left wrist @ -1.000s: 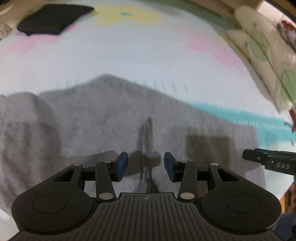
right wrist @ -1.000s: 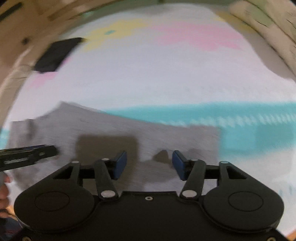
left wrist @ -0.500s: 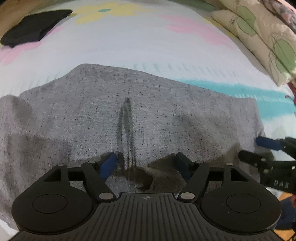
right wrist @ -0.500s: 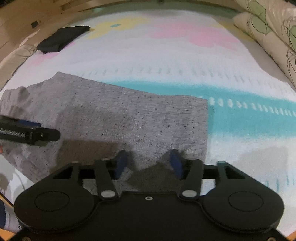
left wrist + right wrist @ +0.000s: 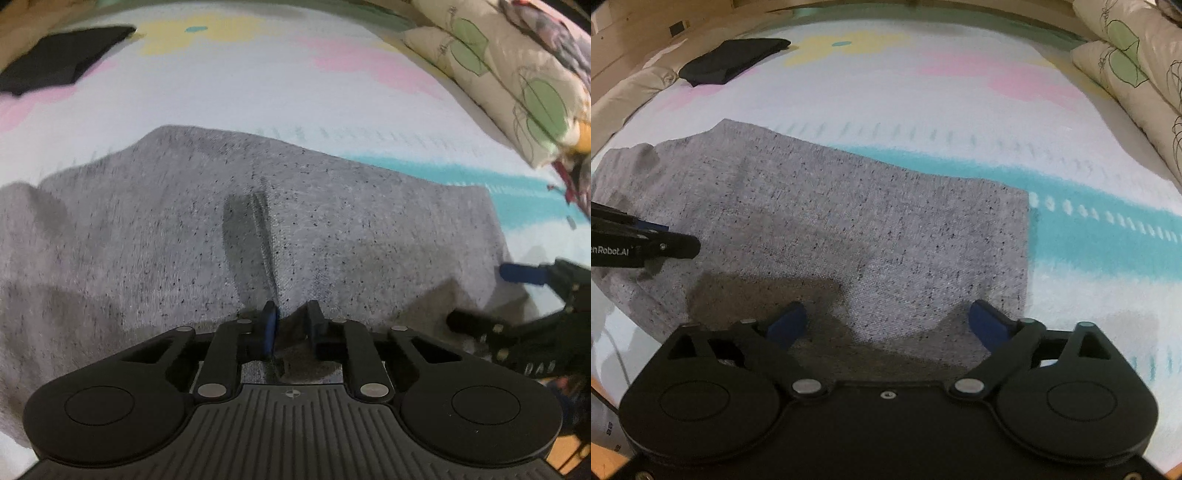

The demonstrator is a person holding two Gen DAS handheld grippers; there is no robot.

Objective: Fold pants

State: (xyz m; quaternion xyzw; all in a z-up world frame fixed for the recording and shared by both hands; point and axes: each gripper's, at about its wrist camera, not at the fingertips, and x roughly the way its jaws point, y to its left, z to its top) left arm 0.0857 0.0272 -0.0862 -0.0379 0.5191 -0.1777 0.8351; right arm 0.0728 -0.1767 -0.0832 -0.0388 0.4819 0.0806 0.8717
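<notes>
Grey speckled pants (image 5: 295, 229) lie spread flat on a patterned bed sheet, also in the right wrist view (image 5: 849, 229). My left gripper (image 5: 290, 326) is shut on the near edge of the pants, with a pinch of grey cloth between its blue pads. My right gripper (image 5: 890, 325) is open wide, its blue fingertips (image 5: 988, 323) resting on the near edge of the pants by their right side. The right gripper shows in the left wrist view (image 5: 524, 280), the left gripper in the right wrist view (image 5: 646, 247).
A folded black garment (image 5: 733, 59) lies at the far left of the bed. Leaf-print pillows (image 5: 517, 81) line the right side. The sheet (image 5: 923, 92) has pink, yellow and teal patches. A wooden bed edge (image 5: 628, 44) runs at far left.
My left gripper has closed from open onto the near edge of the pants. My right gripper has come down to the pants' edge and opened wider.
</notes>
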